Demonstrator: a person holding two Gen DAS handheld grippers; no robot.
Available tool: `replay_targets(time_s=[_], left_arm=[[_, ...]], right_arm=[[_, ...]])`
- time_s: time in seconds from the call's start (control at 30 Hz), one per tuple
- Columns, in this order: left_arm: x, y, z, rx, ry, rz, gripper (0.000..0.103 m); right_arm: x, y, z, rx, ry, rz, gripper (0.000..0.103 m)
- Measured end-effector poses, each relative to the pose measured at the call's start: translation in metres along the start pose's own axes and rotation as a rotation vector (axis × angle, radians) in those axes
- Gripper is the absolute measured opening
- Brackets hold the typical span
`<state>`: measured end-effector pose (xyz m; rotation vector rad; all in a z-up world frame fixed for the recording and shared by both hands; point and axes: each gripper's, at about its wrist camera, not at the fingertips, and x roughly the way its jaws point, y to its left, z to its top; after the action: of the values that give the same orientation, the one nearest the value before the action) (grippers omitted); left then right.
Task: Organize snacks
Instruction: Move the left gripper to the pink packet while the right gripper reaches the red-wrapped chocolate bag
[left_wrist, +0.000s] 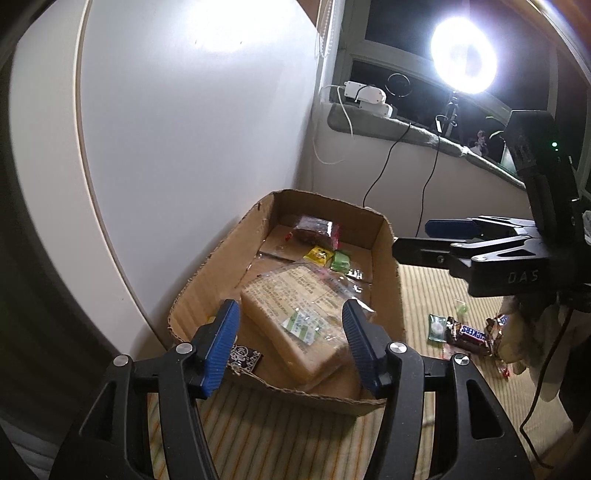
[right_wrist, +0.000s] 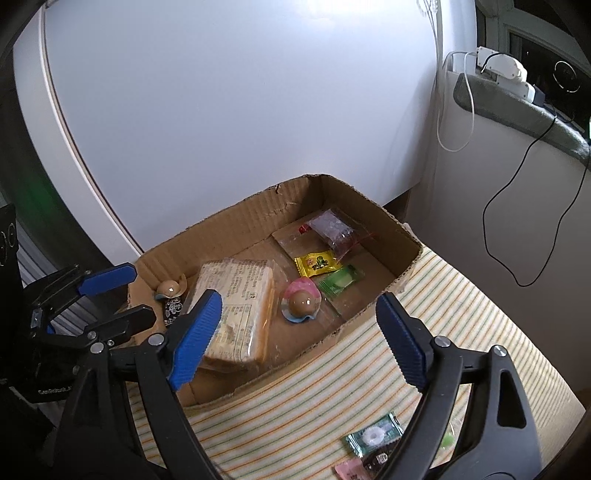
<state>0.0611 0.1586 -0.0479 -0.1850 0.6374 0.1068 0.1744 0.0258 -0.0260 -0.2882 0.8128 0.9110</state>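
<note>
Snack sorting at a shallow cardboard box (right_wrist: 369, 218) standing on a striped cloth (right_wrist: 480, 321); all places are given relative to the box. Left gripper (left_wrist: 290, 345): jaws spread, empty, poised over the near wall, flanking the large clear-wrapped pastry pack (left_wrist: 303, 314) that lies inside at the near end. Right gripper (right_wrist: 295, 339): jaws spread, empty, over the box's right-hand wall. Inside, toward the far end: a yellow sachet (right_wrist: 317, 263), a green sachet (right_wrist: 340, 280) and a dark clear bag (right_wrist: 334, 230); mid-floor, a round brown sweet in a pink wrapper (right_wrist: 301, 301). Outside, on the cloth to the right: a Snickers bar (left_wrist: 469, 334), a green-wrapped ring mint (right_wrist: 375, 435) and a pink packet (right_wrist: 351, 470), not yet stowed.

Probable hazards:
- The ragged, light box wall may catch a descending fingertip and slide or tip the box.
- The slippery film on the pastry pack may let it slip out of a grasp.
- The flat mint and pink packet lie flush with the cloth; a low pinch may gather fabric and drag the neighbouring snacks.
- The two grippers work close together and may collide.
</note>
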Motion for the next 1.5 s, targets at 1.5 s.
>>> replay_targets(time_s=[1.5], left_arm=[[0.027,-0.16,-0.05,0.213,0.18,-0.255,0.053]], right_arm=[[-0.115,-0.086,-0.173,0.198,0.063,-0.102,0.068]])
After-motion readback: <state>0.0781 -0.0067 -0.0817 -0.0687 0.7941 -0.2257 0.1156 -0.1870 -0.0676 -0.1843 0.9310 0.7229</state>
